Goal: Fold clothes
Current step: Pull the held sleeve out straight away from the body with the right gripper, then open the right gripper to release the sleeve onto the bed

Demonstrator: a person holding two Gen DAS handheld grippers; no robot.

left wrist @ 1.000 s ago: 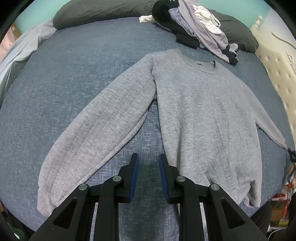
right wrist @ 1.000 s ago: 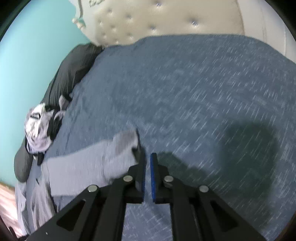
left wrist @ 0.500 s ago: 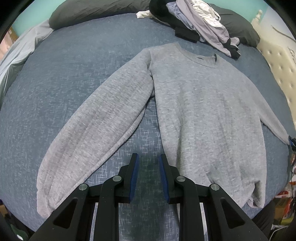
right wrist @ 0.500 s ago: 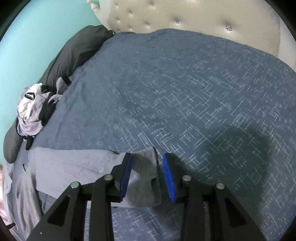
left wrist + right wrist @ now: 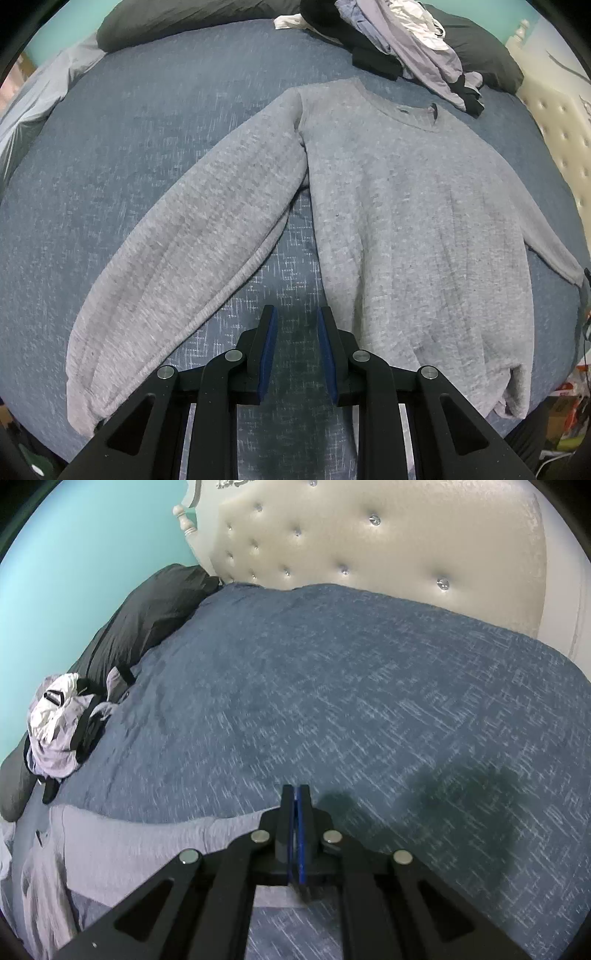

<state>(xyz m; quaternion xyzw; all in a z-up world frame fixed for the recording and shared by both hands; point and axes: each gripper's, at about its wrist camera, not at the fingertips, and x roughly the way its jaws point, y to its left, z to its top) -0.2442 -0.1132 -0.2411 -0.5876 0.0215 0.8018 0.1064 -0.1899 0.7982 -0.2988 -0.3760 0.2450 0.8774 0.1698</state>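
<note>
- Your left gripper (image 5: pixel 295 345) points steeply down over the bed (image 5: pixel 122 158), fingers a little apart, holding nothing.
- The grey sweater (image 5: pixel 413 221) lies flat, its body just right of those fingers.
- Your right gripper (image 5: pixel 296 830) has just closed, pinching the sweater's sleeve cuff (image 5: pixel 280 897) near the bed's near edge.

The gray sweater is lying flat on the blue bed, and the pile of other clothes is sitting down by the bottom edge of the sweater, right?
Not quite. The gray sweater does lie flat on the blue bed, but the pile of other clothes sits up by the sweater's collar, against the dark pillows. The left wrist view shows it.
</note>
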